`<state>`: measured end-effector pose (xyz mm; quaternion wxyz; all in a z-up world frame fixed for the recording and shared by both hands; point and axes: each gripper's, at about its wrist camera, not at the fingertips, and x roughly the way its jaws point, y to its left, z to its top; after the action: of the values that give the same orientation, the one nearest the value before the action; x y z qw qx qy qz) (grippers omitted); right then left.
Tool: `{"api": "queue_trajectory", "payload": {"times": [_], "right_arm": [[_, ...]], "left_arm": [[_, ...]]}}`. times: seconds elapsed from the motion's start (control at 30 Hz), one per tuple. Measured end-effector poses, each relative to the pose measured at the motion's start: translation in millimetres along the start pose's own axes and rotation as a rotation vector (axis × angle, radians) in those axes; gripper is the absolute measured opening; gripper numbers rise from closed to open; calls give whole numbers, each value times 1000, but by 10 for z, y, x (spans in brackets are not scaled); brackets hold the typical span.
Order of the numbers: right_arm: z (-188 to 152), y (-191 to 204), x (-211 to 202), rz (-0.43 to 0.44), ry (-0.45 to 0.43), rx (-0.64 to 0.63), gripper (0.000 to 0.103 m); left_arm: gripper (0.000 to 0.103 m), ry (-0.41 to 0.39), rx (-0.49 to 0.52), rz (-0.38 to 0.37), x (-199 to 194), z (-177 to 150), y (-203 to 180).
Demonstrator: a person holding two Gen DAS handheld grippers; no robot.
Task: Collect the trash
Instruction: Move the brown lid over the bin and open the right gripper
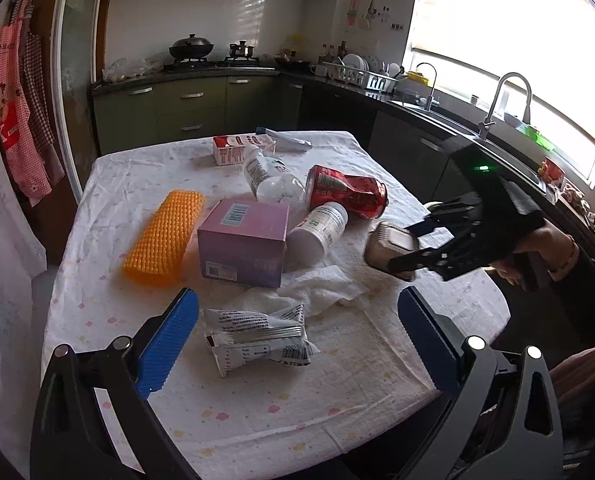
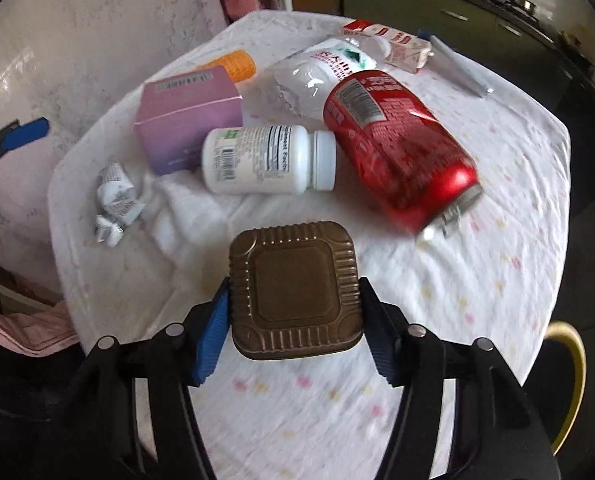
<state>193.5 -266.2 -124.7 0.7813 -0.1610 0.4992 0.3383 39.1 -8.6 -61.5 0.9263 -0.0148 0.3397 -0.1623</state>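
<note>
The right gripper (image 2: 295,312) pinches a brown ribbed tray (image 2: 295,292) between its 2 blue pads, just above the cloth-covered table (image 2: 497,240), near the red can (image 2: 397,148). The left gripper (image 1: 297,332) hangs spread wide over a crumpled wrapper (image 1: 257,334)

A table (image 1: 109,184) in pale speckled cloth carries a red can (image 1: 347,191), pill bottle (image 1: 318,227), pink box (image 1: 243,242) and wrappers (image 1: 257,334).

glossy red metal can (image 2: 397,140), ribbed plastic tray (image 2: 295,292) — matt cloth tablecloth (image 1: 257,412)
</note>
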Motion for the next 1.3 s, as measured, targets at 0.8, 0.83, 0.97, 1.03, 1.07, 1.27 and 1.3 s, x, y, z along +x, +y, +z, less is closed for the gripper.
{"api": "queue_trajectory", "payload": {"times": [0.8, 0.83, 0.97, 1.03, 1.07, 1.27, 1.3], "right_arm": [[-1473, -1921, -908, -306, -48, 718, 59], [-1499, -2000, -874, -311, -44, 736, 59], [-1546, -2144, -787, -321, -35, 757, 60], [-1529, -2182, -761, -328, -33, 763, 61], [-1516, -2201, -760, -332, -37, 768, 64], [-1461, -2092, -840, -337, -71, 757, 64], [-1446, -2067, -845, -334, -74, 755, 64]], "left_arm": [[98, 44, 82, -37, 217, 25, -432], [98, 46, 88, -36, 223, 29, -452], [98, 53, 95, -33, 246, 37, -483], [98, 57, 97, -34, 263, 43, -498], [98, 59, 98, -34, 272, 44, -505], [98, 65, 100, -34, 301, 36, -505], [98, 66, 98, -35, 303, 36, -499]]}}
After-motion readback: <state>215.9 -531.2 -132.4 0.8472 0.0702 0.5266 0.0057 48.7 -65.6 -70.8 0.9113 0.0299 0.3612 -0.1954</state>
